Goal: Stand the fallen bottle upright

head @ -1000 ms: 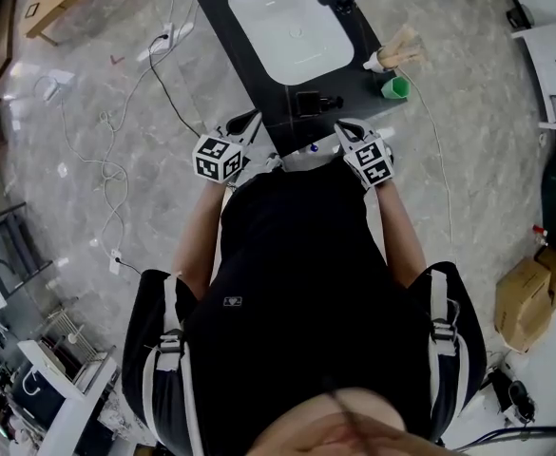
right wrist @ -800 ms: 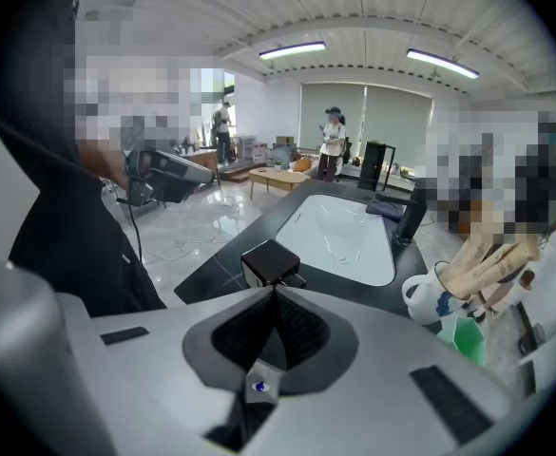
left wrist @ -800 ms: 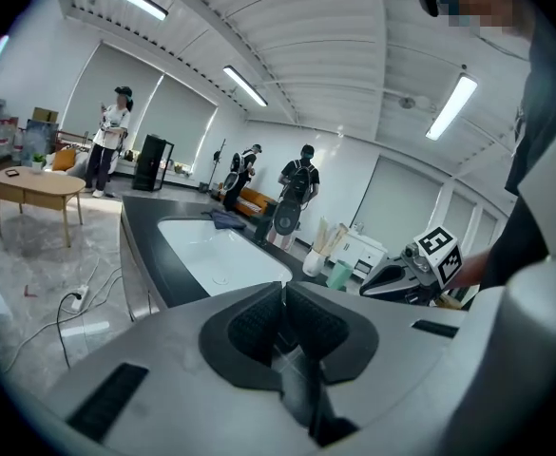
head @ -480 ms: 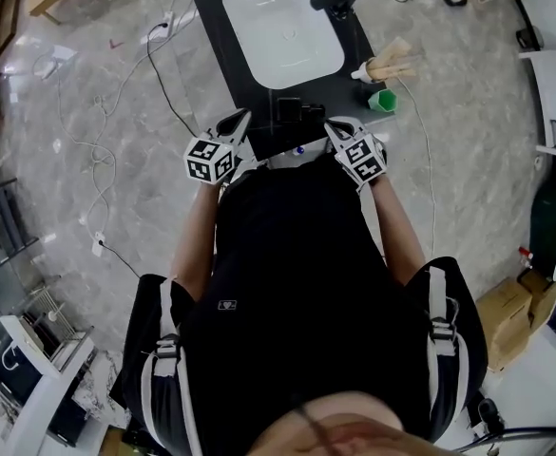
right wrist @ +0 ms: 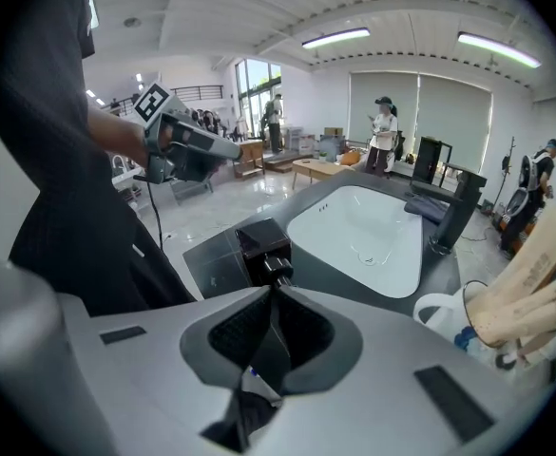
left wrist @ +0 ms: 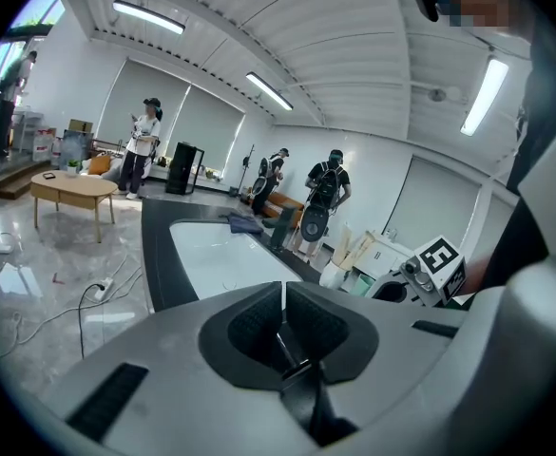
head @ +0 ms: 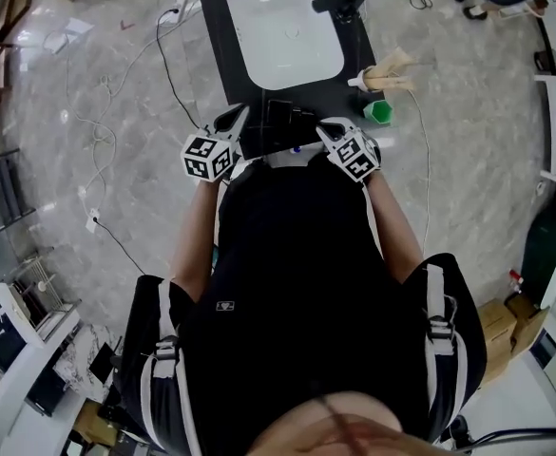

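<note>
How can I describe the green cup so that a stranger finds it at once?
Look at the dark counter with the white sink basin set in it. Near its right edge, on the person's side of a white mug holding pale sticks, stands a small cup. It is the only green thing there.

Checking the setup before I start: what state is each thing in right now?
Left gripper: shut, empty.
Right gripper: shut, empty.
Black bottle: lying on its side.
Green cup: upright.
White mug: upright, stuffed with utensils.
Sink: empty.
Faucet: no water running.
</note>
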